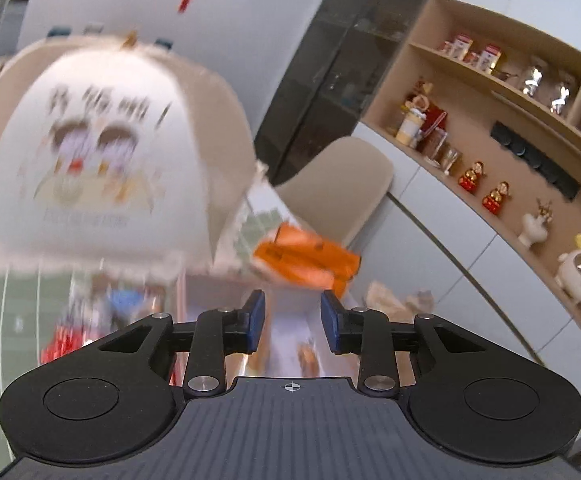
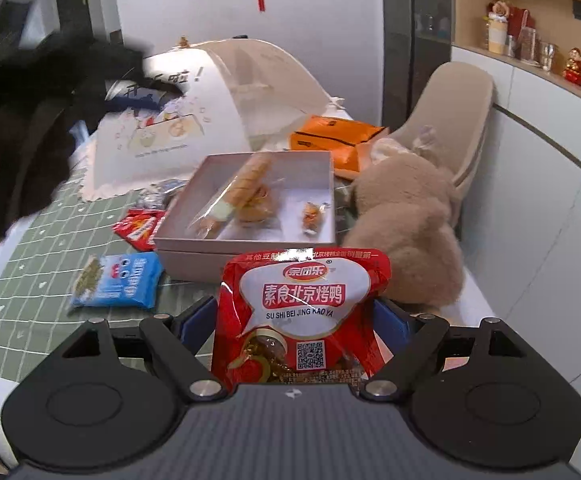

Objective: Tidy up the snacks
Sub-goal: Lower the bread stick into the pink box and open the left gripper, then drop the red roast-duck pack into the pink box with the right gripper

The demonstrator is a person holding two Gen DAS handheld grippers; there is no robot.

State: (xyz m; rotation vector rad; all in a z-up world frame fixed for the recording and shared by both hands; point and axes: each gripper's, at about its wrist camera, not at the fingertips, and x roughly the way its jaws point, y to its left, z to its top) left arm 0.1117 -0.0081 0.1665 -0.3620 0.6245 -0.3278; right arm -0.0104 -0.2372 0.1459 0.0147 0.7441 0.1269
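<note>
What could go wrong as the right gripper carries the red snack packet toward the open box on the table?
1. The right gripper pinches the red packet only near its lower part, so the floppy top might snag on the box wall.
2. The plush toy sits against the box's right side and could get bumped.
</note>
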